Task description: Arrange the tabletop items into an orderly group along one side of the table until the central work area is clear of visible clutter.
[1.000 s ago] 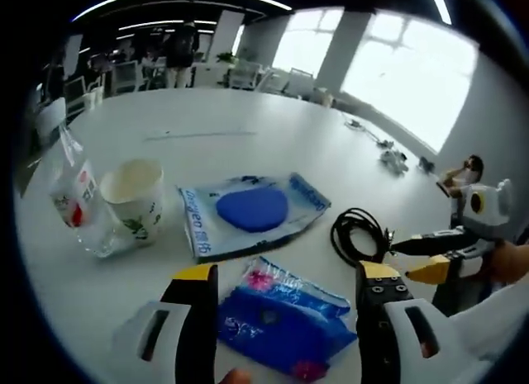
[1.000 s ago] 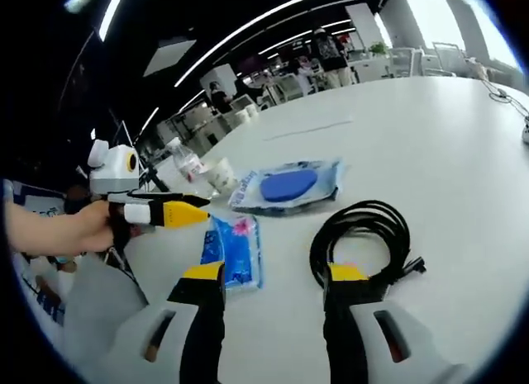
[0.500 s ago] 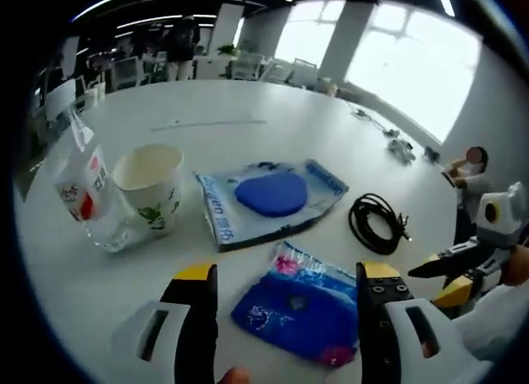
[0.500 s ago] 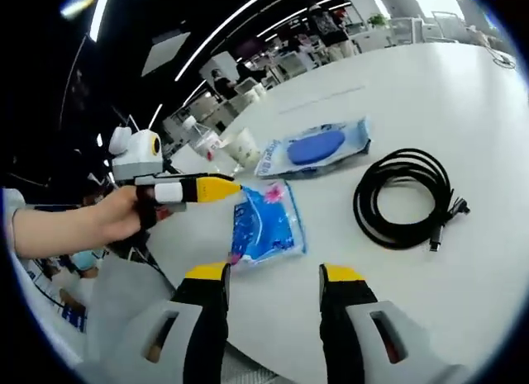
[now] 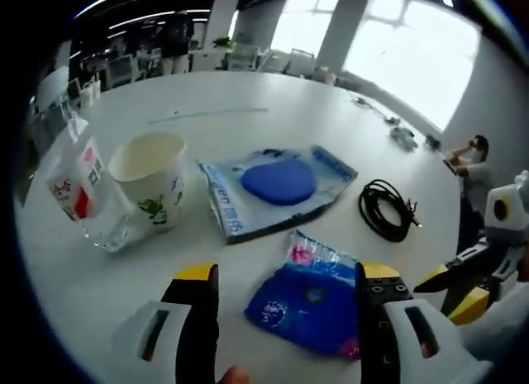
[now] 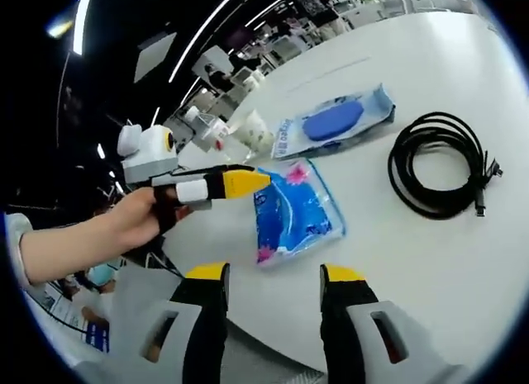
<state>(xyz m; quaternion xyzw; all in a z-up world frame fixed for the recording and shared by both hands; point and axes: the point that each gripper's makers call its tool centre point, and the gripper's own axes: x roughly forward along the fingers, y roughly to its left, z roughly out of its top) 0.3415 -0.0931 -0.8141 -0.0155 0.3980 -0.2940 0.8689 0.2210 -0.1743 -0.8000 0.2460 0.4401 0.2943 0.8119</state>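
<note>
Left gripper (image 5: 281, 277) jaws apart, hovering over blue tissue pack (image 5: 310, 297) lying flat on white table (image 5: 248, 95). Right gripper (image 6: 273, 277) jaws apart, nothing between them, near table edge. Beyond tissue pack: blue sponge pack (image 5: 277, 186). Paper cup (image 5: 149, 182) upright, touching plastic bottle (image 5: 78, 194). Coiled black cable (image 5: 384, 210) well apart from cup.

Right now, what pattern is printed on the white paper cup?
The paper cup is white with a small green leaf print low on its side, clearest in the left gripper view.
</note>
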